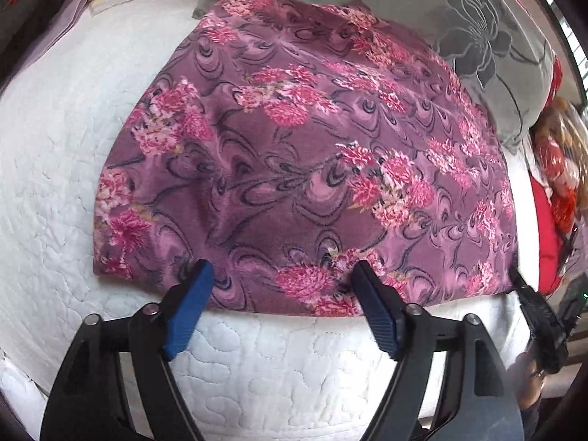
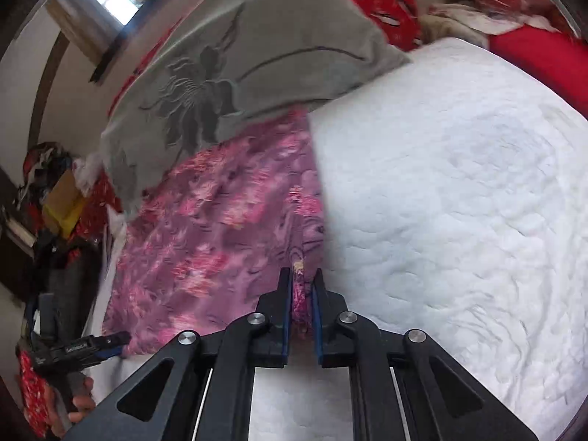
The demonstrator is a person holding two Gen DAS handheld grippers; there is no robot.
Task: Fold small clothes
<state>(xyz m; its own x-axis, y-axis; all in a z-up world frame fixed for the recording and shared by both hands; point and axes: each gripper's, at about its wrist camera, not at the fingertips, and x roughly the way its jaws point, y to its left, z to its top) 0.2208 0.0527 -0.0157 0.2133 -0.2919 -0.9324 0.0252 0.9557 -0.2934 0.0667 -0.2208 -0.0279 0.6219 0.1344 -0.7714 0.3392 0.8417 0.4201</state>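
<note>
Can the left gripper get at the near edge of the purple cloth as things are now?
Probably yes. The left gripper is open, its fingers either side of the cloth's near edge on the white quilt, with nothing between. The right gripper, shut on another corner, stays off to the side.

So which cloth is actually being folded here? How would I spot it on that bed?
Start from the white quilted bed cover that fills most of both views. On it, just in front of the grey pillow with a dark flower pattern, lies the purple garment. It is the only cloth printed with pink blossoms, and the right tongs pinch its edge.
</note>
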